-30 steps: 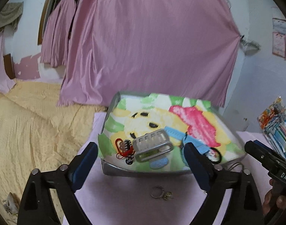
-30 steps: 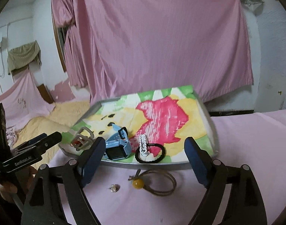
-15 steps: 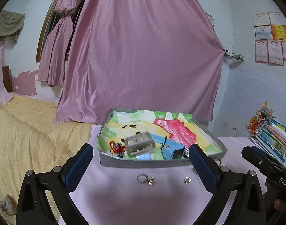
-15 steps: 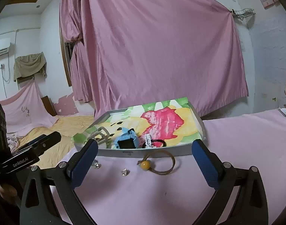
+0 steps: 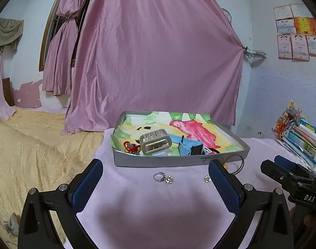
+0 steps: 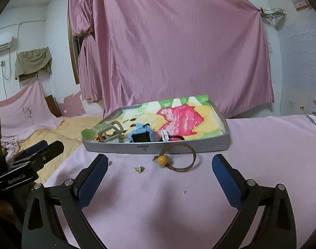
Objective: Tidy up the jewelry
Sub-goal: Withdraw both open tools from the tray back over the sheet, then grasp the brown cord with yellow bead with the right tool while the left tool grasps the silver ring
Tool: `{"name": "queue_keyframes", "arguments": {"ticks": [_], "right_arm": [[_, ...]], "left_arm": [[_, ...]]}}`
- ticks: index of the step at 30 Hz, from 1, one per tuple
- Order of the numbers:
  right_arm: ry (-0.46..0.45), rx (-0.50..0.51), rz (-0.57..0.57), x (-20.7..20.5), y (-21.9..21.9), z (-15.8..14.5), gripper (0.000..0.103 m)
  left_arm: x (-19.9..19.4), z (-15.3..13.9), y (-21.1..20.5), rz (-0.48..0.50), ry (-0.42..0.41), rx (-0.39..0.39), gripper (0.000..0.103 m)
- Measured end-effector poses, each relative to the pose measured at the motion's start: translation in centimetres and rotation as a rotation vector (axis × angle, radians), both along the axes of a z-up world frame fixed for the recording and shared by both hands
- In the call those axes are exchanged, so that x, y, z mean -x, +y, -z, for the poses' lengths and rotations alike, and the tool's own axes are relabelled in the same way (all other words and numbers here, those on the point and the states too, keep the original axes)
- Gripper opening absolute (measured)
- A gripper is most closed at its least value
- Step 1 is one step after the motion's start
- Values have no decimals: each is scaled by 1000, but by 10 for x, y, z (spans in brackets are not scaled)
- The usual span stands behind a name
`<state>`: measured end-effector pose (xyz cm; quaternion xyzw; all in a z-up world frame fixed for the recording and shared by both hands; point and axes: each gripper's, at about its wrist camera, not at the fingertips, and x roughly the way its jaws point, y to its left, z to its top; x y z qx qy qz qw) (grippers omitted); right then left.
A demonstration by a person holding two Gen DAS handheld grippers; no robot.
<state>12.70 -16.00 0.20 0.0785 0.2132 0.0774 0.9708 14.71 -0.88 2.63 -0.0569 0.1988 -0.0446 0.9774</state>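
Left claw (image 5: 155, 183), right claw (image 6: 159, 177) wide, apparently empty.

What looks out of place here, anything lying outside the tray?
Yes. A silver ring, two small sparkly studs and a cord bracelet with a yellow bead lie loose on the pink cloth, in front of the tray that holds the other pieces.

Silver ring (image 5: 159, 176), studs – loose before tray (image 5: 158, 161)

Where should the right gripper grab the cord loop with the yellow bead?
Probably the yellow bead: the bulkiest part of the cord loop, which lies flat on the pink cloth. Bring the open right gripper from above, pads either side, clear of the tray.
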Motion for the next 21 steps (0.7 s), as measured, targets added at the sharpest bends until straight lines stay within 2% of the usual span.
{"name": "queue_keyframes", "arguments": {"ticks": [7, 18, 20, 21], "right_arm": [[77, 14, -4, -13, 2, 5, 99], [205, -64, -75, -39, 0, 20, 98], [214, -53, -81, -43, 3, 21, 94], [222, -50, -91, -46, 6, 21, 88]], "left_arm": [[-7, 5, 1, -13, 46, -26, 102], [-37, 19, 2, 7, 207, -51, 102], [-43, 21, 3, 14, 231, -42, 102], [-46, 22, 4, 20, 247, -30, 102]]}}
